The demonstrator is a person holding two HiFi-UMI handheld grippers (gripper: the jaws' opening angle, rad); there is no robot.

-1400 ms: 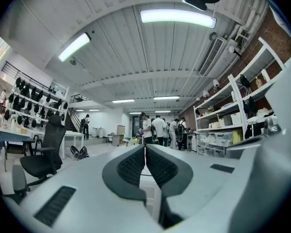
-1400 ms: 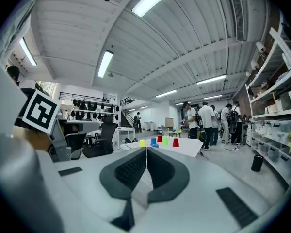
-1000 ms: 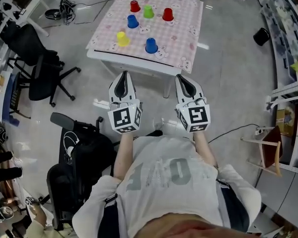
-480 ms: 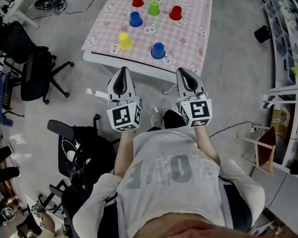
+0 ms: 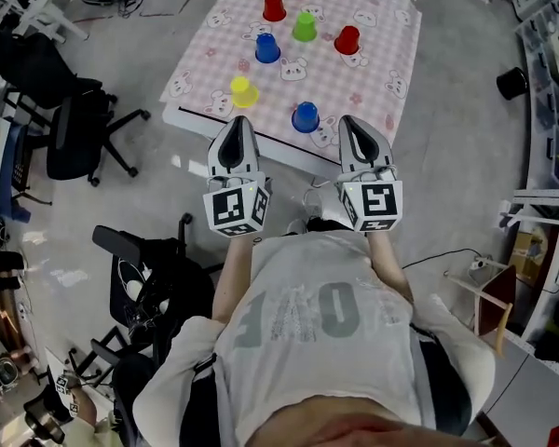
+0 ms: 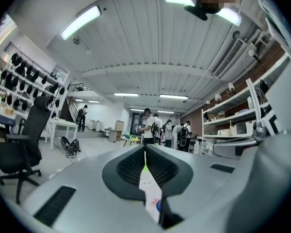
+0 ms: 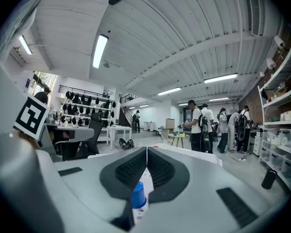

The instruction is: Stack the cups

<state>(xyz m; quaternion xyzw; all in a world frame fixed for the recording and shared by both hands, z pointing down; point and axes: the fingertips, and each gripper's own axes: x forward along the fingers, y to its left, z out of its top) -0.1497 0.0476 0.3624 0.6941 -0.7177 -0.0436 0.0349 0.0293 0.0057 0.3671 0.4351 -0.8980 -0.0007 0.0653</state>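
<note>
Several upturned cups stand on a table with a pink checked cloth point(image 5: 391, 35): a red cup point(image 5: 274, 7), a green cup point(image 5: 305, 26), another red cup point(image 5: 347, 39), a blue cup point(image 5: 266, 47), a yellow cup point(image 5: 243, 91) and a near blue cup point(image 5: 305, 116). My left gripper point(image 5: 237, 123) and right gripper point(image 5: 355, 122) are both shut and empty, side by side, with their tips at the table's near edge. The near blue cup sits between them. It shows through the jaw slit in the right gripper view point(image 7: 138, 195) and as a sliver in the left gripper view point(image 6: 158, 206).
Black office chairs point(image 5: 73, 124) stand left of the table, and another chair point(image 5: 154, 282) is by my left side. A black bin point(image 5: 512, 82) and shelving point(image 5: 550, 203) are at the right. Several people point(image 7: 203, 125) stand far across the room.
Both grippers have moved forward together toward the table. Their tips were short of it over the floor and now reach its near edge. The jaws stayed shut.
</note>
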